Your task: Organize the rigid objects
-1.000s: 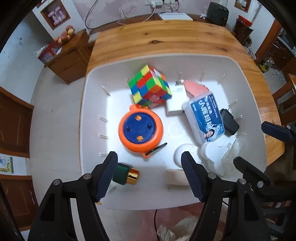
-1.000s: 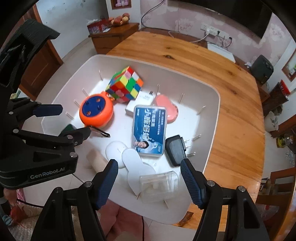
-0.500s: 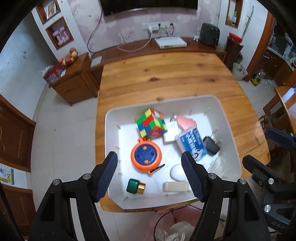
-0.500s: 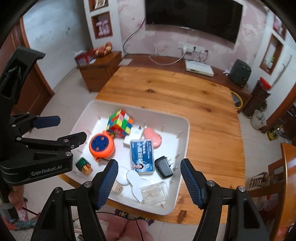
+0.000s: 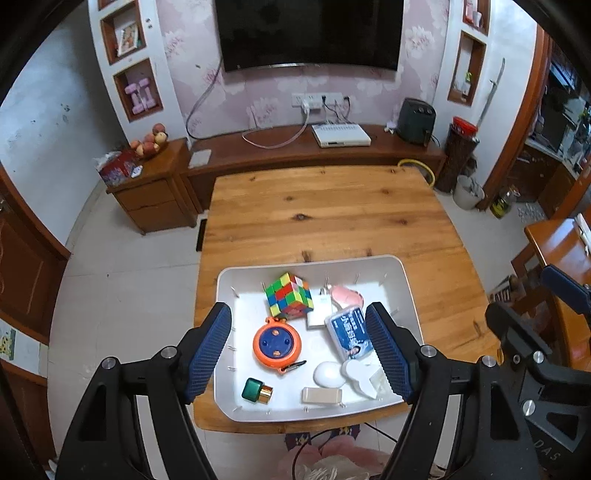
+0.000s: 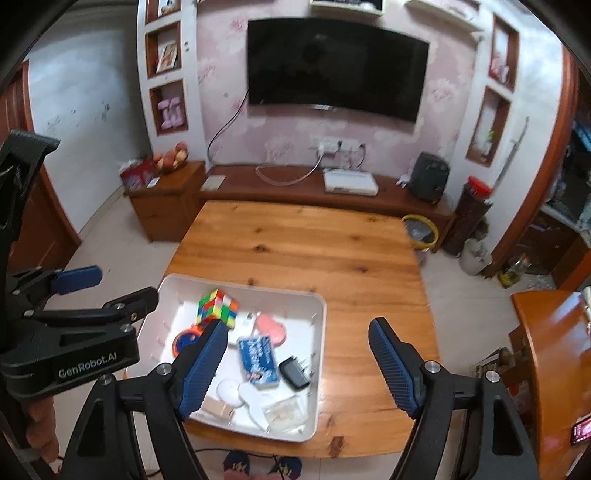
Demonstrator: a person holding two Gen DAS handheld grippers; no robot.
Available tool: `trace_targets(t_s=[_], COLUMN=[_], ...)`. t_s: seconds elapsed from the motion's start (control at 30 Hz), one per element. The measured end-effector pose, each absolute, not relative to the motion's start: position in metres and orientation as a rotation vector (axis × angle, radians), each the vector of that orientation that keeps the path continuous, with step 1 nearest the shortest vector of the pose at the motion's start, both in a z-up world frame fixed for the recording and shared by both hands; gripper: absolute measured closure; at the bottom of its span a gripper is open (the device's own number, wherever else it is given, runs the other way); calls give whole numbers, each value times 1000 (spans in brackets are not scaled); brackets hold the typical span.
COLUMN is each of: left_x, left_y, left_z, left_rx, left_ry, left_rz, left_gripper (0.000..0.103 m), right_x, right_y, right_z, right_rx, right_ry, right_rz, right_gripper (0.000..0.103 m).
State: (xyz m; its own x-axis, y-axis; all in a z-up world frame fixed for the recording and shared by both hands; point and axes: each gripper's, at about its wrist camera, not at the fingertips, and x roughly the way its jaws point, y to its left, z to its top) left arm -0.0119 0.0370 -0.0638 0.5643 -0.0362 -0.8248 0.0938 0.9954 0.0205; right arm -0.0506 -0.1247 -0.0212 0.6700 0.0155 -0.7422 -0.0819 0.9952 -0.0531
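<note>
A white tray [image 5: 408, 284] sits at the near end of a wooden table [image 5: 325, 214]. It holds a colourful puzzle cube [image 5: 288, 295], an orange and blue round reel [image 5: 276, 344], a blue-labelled box [image 5: 349, 334], a pink case [image 5: 347, 295], a green and gold bottle [image 5: 256, 390], a beige block [image 5: 321, 395] and white pieces. My left gripper [image 5: 299, 350] is open, high above the tray. My right gripper [image 6: 297, 365] is open, high above the tray's [image 6: 321, 332] right side. A black charger [image 6: 294, 372] lies there.
A low wooden cabinet [image 5: 314, 151] with a white box [image 5: 340, 135] and a black appliance [image 5: 415, 120] stands behind the table under a wall television [image 5: 308, 33]. A side chest [image 5: 151, 188] stands left. Another wooden table [image 6: 554, 350] stands right.
Both grippers have risen and pulled back from the tray, so the tray looks much smaller and the whole room shows. Both stay open. The objects in the tray have not moved.
</note>
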Motion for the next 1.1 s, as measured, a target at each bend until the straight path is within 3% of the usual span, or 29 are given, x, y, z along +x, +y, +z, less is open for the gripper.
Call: trace_targets(t_s=[0.47, 1.1], left_x=[-29, -32], left_y=[31, 22], left_z=[-45, -47], left_rx=[71, 37], left_ry=[881, 890], left_rz=[-9, -38], left_gripper=[25, 25], right_x=[-63, -60], right_y=[-136, -147], right_z=[4, -4], right_rx=[-47, -21], right_ry=[741, 778], right_rz=[-1, -18], right_gripper=[23, 23])
